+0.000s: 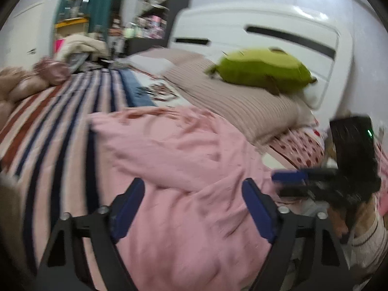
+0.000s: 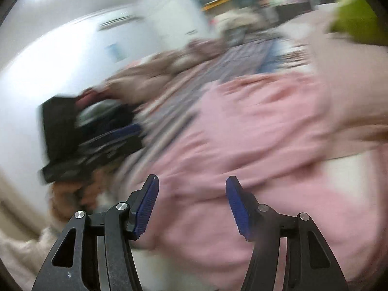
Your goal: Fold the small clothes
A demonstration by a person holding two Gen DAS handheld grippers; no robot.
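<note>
headboard [image 1: 278, 21] only left-view

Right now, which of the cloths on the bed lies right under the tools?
The plain pink garment, crumpled between both open tools. The striped blanket lies to its left, the ribbed beige pillow behind.

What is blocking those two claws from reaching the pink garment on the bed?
Nothing visible. The left gripper and right gripper are both open, with the pink garment lying directly in front of them, uncovered.
</note>
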